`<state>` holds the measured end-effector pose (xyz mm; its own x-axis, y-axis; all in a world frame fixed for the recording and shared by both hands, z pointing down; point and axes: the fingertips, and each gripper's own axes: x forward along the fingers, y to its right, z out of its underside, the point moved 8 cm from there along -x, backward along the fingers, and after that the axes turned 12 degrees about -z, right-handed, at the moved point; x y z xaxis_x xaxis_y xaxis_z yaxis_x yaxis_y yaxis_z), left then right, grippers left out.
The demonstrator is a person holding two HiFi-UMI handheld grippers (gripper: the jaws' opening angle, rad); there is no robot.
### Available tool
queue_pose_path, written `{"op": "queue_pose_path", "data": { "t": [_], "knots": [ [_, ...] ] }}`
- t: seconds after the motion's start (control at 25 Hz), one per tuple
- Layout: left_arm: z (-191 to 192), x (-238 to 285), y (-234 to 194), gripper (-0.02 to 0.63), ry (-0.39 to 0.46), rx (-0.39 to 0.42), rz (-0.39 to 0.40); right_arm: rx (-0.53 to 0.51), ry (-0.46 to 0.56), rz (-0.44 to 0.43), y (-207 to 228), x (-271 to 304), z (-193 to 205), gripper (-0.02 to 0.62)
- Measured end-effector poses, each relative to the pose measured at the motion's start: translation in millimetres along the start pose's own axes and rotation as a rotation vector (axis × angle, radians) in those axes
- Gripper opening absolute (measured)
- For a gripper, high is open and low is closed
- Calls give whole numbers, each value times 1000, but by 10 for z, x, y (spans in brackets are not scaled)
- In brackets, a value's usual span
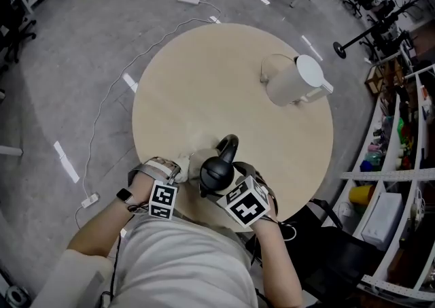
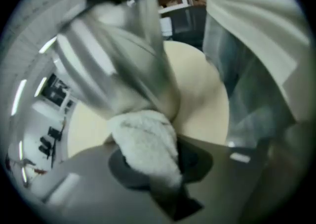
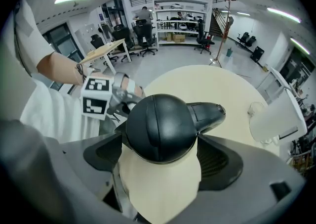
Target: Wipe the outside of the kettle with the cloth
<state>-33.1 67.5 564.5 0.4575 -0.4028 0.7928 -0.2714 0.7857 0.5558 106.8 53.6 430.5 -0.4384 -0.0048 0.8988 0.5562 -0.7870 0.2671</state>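
Round beige tabletop point(image 1: 204, 82) seen from above. Two kettle-shaped vessels are carried on it; which one the task means cannot be told for sure.

- The black kettle point(image 1: 219, 169) is set at the near edge of the tabletop, right in front of the person. Its domed top and stubby side handle are seen in the right gripper view point(image 3: 163, 126).
- The right gripper point(image 3: 160, 157) is closed on the black kettle. One jaw is pressed to each side of the dome, with bare tabletop seen below it between the jaws.
- The cloth point(image 2: 143, 139), white and fluffy, is pinched between the jaws of the left gripper point(image 2: 153, 164). Most of that view is motion-blurred, so little else can be read there.
- In the head view the cloth point(image 1: 185, 162) is held just left of the black kettle, low over the near edge of the tabletop. Contact between cloth and kettle cannot be confirmed.
- The left gripper's marker cube is seen just left of the black kettle in the right gripper view.
- The white kettle point(image 1: 296, 81), with its lid on, is placed near the far right edge of the tabletop. It is well apart from both grippers and touched by nothing.
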Motion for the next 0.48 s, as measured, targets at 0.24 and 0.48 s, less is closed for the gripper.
{"op": "queue_pose_path", "data": {
  "t": [0.24, 0.48],
  "knots": [
    [-239, -419, -455, 103, 31, -289, -236, 114, 172, 50, 36, -4, 73, 480],
    [-14, -61, -304, 103, -69, -343, -108, 234, 385, 27, 73, 34, 496, 480]
  ]
}}
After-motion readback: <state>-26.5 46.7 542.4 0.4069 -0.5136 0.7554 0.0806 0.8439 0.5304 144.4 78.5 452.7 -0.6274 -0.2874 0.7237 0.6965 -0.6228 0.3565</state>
